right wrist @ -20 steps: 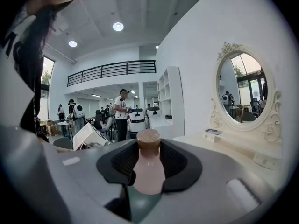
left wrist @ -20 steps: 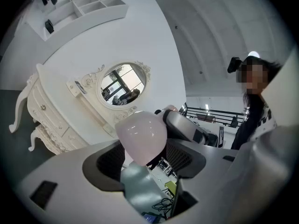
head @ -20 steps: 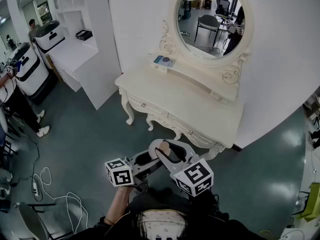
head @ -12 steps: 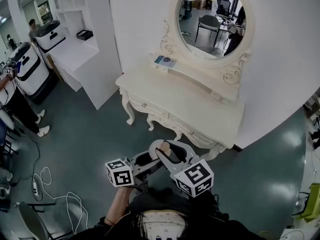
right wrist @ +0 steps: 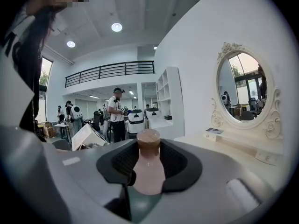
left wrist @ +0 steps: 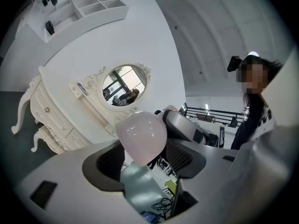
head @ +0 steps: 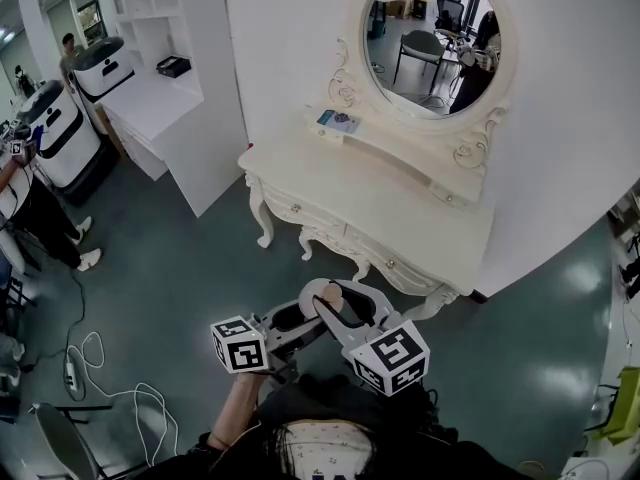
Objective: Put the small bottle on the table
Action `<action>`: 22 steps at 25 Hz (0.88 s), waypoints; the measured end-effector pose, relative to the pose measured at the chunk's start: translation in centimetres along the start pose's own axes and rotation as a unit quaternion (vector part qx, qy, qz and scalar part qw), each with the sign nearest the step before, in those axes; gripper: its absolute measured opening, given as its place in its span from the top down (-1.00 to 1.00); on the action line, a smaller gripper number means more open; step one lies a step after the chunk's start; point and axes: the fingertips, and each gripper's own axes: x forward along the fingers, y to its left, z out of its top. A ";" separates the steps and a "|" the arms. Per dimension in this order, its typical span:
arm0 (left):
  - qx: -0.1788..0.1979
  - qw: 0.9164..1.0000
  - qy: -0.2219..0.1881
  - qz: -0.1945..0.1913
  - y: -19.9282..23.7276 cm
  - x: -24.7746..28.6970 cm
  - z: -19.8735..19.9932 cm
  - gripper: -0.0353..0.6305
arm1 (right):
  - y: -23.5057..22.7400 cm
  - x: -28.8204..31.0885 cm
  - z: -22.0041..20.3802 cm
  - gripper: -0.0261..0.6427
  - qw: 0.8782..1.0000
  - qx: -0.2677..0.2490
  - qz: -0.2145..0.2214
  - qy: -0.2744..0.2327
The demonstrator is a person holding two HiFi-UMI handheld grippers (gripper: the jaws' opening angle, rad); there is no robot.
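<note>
Small bottle (right wrist: 148, 169), pink with a brown cap, is held off the desk (head: 400, 213), above the teal floor (head: 170, 268) in front of it. The white desk stands against a white wall under an oval mirror (head: 435, 38), with a small flat item (head: 338, 120) on its raised back ledge. The left hand-held gripper (left wrist: 145, 155) clamps the bottle's rounded base, and the right hand-held gripper (right wrist: 149, 166) clamps its body.

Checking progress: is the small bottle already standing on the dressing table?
No, the small bottle is held between the right gripper's jaws, short of the dressing table.
</note>
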 end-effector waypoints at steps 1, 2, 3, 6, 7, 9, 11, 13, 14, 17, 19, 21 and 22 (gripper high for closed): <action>0.000 1.000 0.002 0.000 0.1 -0.3 0.0 0.11 | 0.2 0.1 -0.1 0.48 1.000 0.002 -0.001 0.000; -0.001 1.000 0.004 0.001 0.2 -0.5 -0.1 0.11 | 0.4 0.3 -0.3 0.48 1.000 0.004 -0.002 0.000; -0.003 1.000 0.006 0.002 0.2 -0.7 -0.2 0.11 | 0.5 0.4 -0.4 0.48 1.000 0.006 -0.002 0.002; -0.007 1.000 0.007 0.002 0.4 -1.5 -0.5 0.11 | 1.2 0.7 -0.8 0.47 1.000 0.008 -0.002 0.004; -0.008 1.000 0.007 0.001 0.5 -1.7 -0.5 0.11 | 1.4 0.9 -0.8 0.48 1.000 0.007 -0.002 0.006; -0.012 1.000 0.007 0.002 0.7 -2.0 -0.6 0.11 | 1.6 1.1 -1.0 0.48 1.000 0.005 -0.001 0.011; -0.020 1.000 0.007 0.002 0.9 -2.0 -0.8 0.11 | 1.6 1.2 -1.3 0.48 1.000 0.007 -0.002 0.015; -0.023 1.000 0.006 0.001 1.1 -2.0 -0.8 0.11 | 1.5 1.4 -1.4 0.48 1.000 0.008 -0.002 0.018; -0.023 1.000 0.006 0.001 1.3 -2.1 -0.8 0.11 | 1.4 1.6 -1.5 0.48 1.000 0.007 -0.002 0.020; -0.026 1.000 0.004 0.003 2.2 -1.9 -0.3 0.11 | 0.9 2.5 -1.6 0.47 1.000 0.007 0.000 0.025; -0.033 0.999 0.002 0.005 2.8 -1.5 0.2 0.11 | 0.3 3.2 -1.6 0.47 1.000 0.008 0.002 0.028; -0.034 0.999 -0.002 0.007 3.7 -1.1 0.8 0.11 | -0.6 4.0 -1.5 0.48 1.000 0.009 0.006 0.029; -0.033 0.999 -0.004 0.008 4.2 -0.9 1.2 0.11 | -1.1 4.5 -1.4 0.48 1.000 0.010 0.009 0.028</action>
